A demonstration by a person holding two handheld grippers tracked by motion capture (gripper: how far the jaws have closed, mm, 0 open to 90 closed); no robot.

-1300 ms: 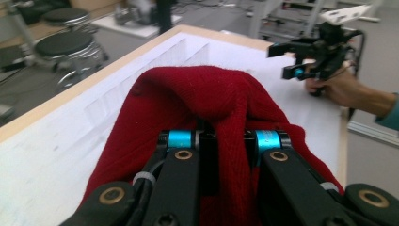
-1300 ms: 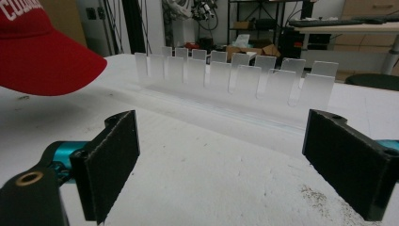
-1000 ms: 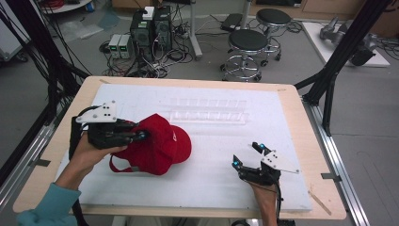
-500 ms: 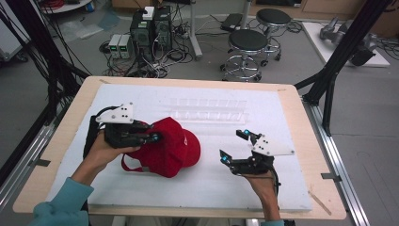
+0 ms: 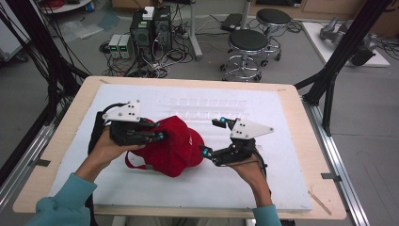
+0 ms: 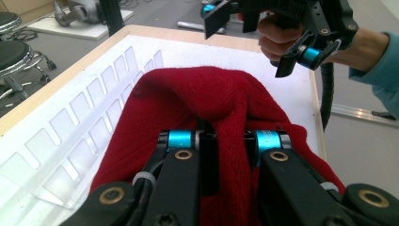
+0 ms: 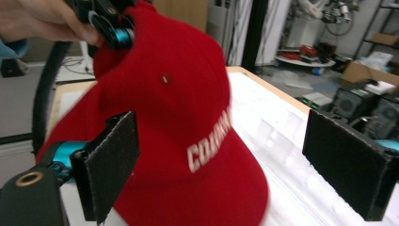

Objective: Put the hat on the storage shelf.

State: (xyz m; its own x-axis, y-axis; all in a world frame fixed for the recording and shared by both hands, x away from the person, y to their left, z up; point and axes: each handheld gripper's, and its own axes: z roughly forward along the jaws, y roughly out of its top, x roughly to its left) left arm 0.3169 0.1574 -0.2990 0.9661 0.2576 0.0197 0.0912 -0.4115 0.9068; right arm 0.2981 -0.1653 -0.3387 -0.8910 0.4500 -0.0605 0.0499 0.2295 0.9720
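On the white foam mat [image 5: 155,197], the left gripper [image 5: 157,137] pinches the red baseball cap [image 5: 176,148], while the right gripper [image 5: 212,137] gapes beside it.

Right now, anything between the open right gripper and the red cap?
Nothing visible. The right gripper stands open just beside the red cap, and in its own view only open air separates its pads from the cap's crown. The left gripper is shut on the cap's far side, clear of that path.

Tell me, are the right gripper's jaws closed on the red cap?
No, the right gripper has its jaws standing wide apart, with the cap ahead of them and neither pad pressing on it.
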